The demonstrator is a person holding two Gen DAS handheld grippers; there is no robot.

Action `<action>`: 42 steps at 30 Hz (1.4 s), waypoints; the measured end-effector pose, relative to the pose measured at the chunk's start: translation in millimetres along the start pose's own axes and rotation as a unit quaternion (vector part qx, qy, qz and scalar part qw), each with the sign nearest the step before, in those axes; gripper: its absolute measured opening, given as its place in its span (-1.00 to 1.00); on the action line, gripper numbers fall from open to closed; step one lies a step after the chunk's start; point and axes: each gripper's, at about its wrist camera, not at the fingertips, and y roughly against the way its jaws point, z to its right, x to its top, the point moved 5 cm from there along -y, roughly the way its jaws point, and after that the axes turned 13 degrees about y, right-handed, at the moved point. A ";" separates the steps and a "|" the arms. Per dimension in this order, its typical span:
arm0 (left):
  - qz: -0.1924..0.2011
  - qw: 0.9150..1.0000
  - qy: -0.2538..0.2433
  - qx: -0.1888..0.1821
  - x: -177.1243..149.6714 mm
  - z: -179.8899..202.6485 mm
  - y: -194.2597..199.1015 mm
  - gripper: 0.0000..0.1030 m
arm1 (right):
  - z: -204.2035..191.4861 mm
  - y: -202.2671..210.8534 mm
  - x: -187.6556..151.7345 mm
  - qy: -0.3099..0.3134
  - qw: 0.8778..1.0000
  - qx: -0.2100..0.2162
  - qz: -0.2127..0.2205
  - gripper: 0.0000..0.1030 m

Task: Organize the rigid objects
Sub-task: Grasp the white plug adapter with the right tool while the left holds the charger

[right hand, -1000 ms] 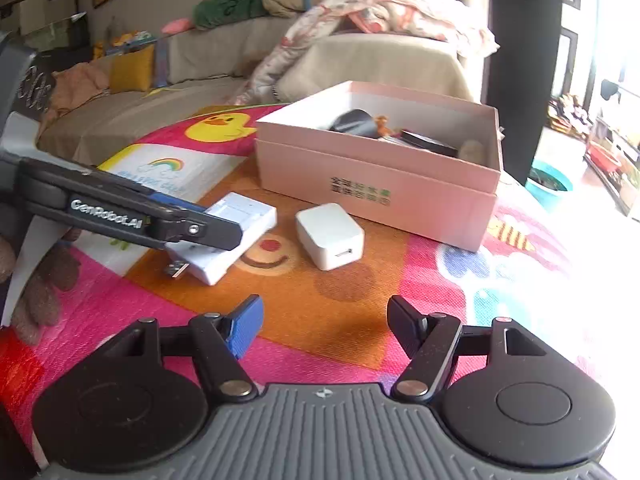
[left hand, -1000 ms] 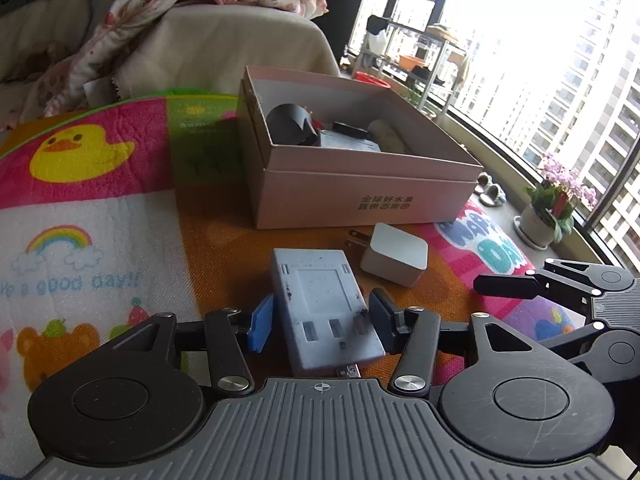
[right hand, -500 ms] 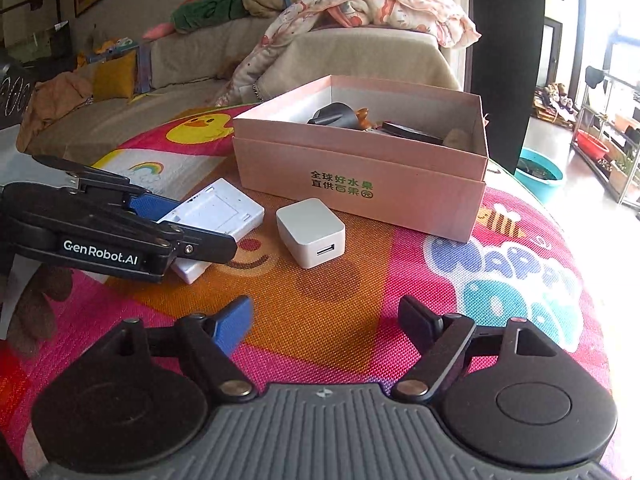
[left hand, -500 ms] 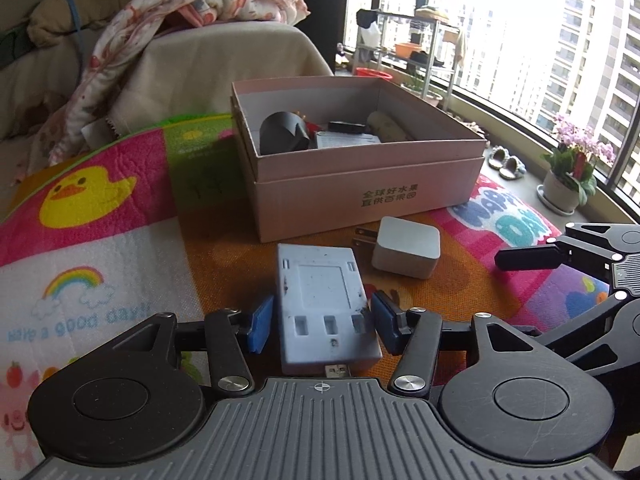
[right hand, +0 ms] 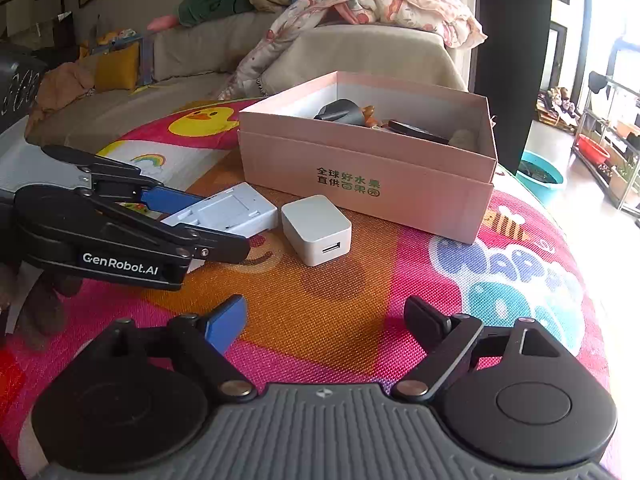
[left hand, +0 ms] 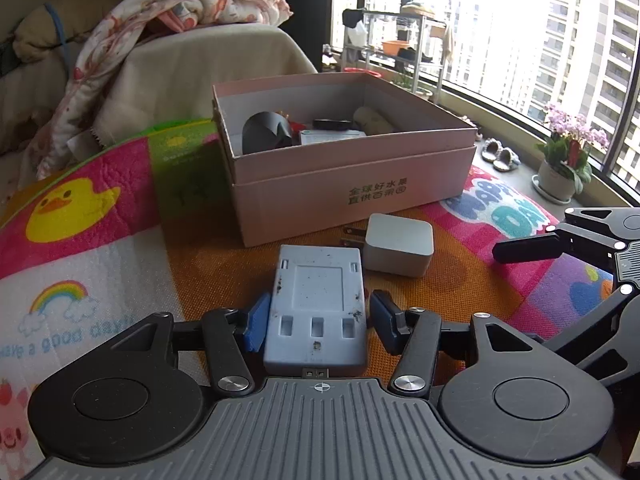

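Observation:
A flat pale-blue plastic charger base (left hand: 318, 308) lies on the colourful mat, also in the right wrist view (right hand: 226, 214). My left gripper (left hand: 318, 318) straddles its near end, jaws open with small gaps either side. A white plug adapter (left hand: 398, 245) sits just beyond it, also in the right wrist view (right hand: 316, 229). An open pink cardboard box (left hand: 352, 188) behind holds several dark items. My right gripper (right hand: 324, 322) is open and empty above the mat, to the right of the left gripper, which shows in the right wrist view (right hand: 192, 220).
The round surface is covered by a colourful play mat (left hand: 80, 240). A beige sofa with a blanket (left hand: 192, 40) stands behind the box. A potted flower (left hand: 568, 160) sits by the window at right. A teal basin (right hand: 540, 176) is on the floor.
The left gripper has straightened over the blue base and its jaws have narrowed slightly around it. The right gripper has drawn back and risen a little.

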 end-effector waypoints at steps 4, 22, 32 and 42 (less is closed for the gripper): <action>0.004 1.000 0.006 -0.003 2.8 -0.5 -3.9 0.12 | -0.9 -2.2 0.5 0.005 1.000 0.011 -0.004 0.87; 0.007 0.999 0.042 0.004 -8.7 -38.9 22.7 0.04 | -3.1 -6.4 2.8 0.019 0.999 0.031 -0.019 1.00; 0.008 0.999 0.044 0.013 -10.5 -36.3 22.7 0.04 | 18.4 -46.2 39.8 -0.021 1.000 -0.015 -0.018 0.68; 0.008 0.999 0.034 0.022 -10.8 -33.1 22.2 0.05 | 5.5 -34.3 39.9 0.010 1.000 -0.016 -0.008 -0.36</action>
